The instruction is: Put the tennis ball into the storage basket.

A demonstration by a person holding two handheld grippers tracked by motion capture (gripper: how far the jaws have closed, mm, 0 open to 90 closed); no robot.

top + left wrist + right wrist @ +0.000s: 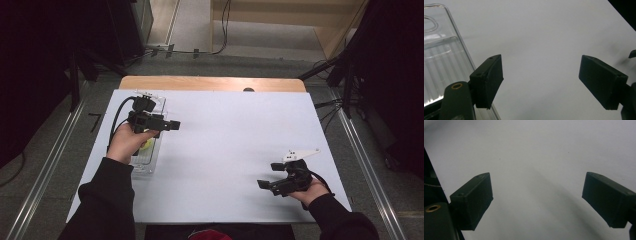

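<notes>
Hovering over a clear tray [150, 150] at the white table's [225, 150] left edge, the left gripper [172, 125] has wide, empty jaws. Something yellow [147, 145] lies in the tray. Well right of the tray, the right gripper [267, 175] is also wide and empty.

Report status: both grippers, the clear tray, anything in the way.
Left gripper open, empty, above the clear tray. Right gripper open, empty, over bare white table. Something yellow in tray. No obstruction.

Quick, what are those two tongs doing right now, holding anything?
Left tongs: open, holding nothing, beside the clear tray.
Right tongs: open, holding nothing, over the white table.
</notes>
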